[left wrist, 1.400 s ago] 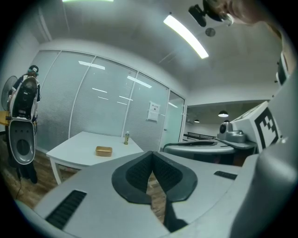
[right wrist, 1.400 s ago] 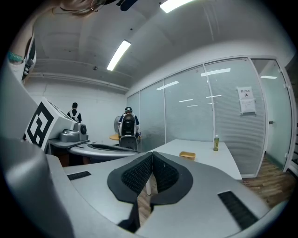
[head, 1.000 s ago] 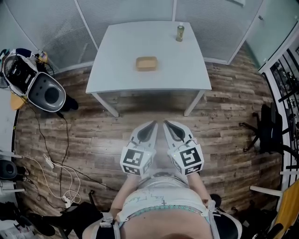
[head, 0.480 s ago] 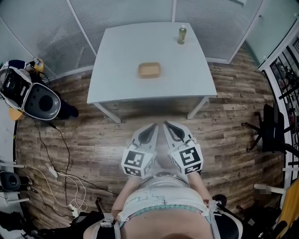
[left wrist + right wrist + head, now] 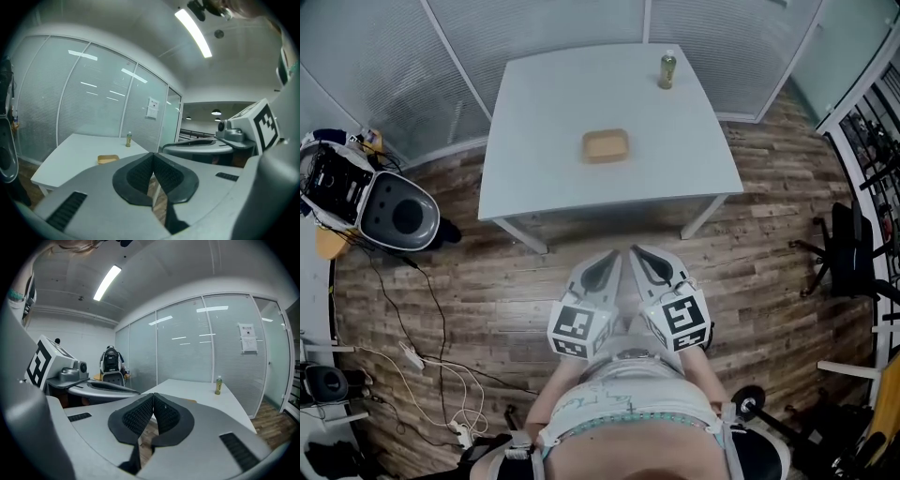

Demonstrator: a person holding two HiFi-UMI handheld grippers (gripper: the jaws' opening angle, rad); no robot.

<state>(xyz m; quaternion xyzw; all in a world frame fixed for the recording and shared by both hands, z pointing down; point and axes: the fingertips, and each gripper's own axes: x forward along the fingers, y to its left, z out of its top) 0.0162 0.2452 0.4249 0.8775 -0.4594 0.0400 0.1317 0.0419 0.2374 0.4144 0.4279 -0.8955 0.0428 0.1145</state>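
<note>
Table (image 5: 534, 112), perhaps tray (image 5: 606, 145), nearer hand-held grippers (image 5: 609, 259) (image 5: 639, 254).

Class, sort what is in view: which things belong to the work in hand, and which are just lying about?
In hand: left tool, right tool, both shut and empty; tan tray and bottle on the white table.
Lying about: grey machine, floor cables, office chair.

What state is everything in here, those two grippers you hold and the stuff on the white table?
Left gripper: shut, nothing between its jaws.
Right gripper: shut, empty, beside the left one.
Tan shallow rectangular tray: flat on the white table, open-topped, looks empty.
Small yellow-green bottle: upright, white cap on, near the table's far edge.
</note>
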